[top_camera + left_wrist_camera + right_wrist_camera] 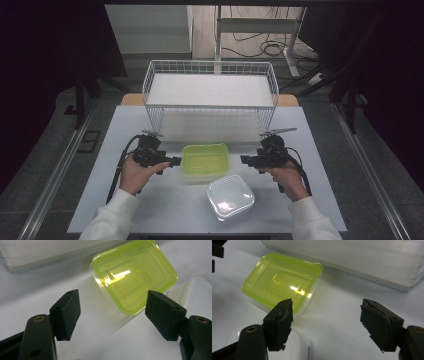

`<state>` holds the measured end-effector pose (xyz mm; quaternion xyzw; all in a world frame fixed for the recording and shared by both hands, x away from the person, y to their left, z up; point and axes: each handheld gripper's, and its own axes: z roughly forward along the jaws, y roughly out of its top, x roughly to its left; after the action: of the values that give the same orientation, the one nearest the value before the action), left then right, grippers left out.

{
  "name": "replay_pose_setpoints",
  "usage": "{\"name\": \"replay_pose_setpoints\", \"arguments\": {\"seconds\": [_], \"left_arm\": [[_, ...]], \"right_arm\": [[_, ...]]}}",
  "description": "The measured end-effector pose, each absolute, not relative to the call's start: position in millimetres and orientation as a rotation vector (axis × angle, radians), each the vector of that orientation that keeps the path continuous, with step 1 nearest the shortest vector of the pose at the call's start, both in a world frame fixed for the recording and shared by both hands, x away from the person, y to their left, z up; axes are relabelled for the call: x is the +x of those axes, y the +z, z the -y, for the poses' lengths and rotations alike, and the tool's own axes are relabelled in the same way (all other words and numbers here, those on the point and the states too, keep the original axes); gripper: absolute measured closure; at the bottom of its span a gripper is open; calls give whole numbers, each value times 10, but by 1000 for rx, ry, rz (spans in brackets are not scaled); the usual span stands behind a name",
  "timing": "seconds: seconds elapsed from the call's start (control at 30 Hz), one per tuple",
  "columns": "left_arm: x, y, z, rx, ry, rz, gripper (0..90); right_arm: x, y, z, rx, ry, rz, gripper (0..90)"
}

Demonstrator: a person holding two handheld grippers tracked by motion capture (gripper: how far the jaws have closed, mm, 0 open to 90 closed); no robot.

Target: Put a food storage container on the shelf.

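clear lidded box (pixel 230 197), green-lidded box (pixel 205 161), unlabelled

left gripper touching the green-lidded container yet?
Apart. The left gripper view shows the left gripper with open jaws and bare table between its pads and the green-lidded container.

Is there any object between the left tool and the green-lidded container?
No. The left tool is open beside the green-lidded container, with bare table between them. The clear container sits nearer the person, off that path.
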<state>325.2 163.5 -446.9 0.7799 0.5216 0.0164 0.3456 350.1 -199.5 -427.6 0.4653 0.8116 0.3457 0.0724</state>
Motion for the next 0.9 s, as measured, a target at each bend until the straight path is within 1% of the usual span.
{"name": "replay_pose_setpoints", "arguments": {"seconds": [0.27,0.43,0.57,0.8,0.9], "left_arm": [[3376,-4485,-1591,1981,-11,-1372,296],[3452,-4548,-1600,1952,-53,-1380,311],[3506,-4624,-1588,1929,-87,-1404,347],[3594,-4813,-1597,1898,-163,-1453,372],[3605,-4860,-1591,1890,-193,-1448,378]], "right_arm": [[3696,-4394,1785,1420,1075,-2511,333],[3747,-4435,1701,1428,1100,-2544,352],[3818,-4515,1631,1462,1099,-2574,384],[3899,-4637,1571,1513,1088,-2599,417],[3941,-4686,1552,1527,1097,-2608,438]]}}
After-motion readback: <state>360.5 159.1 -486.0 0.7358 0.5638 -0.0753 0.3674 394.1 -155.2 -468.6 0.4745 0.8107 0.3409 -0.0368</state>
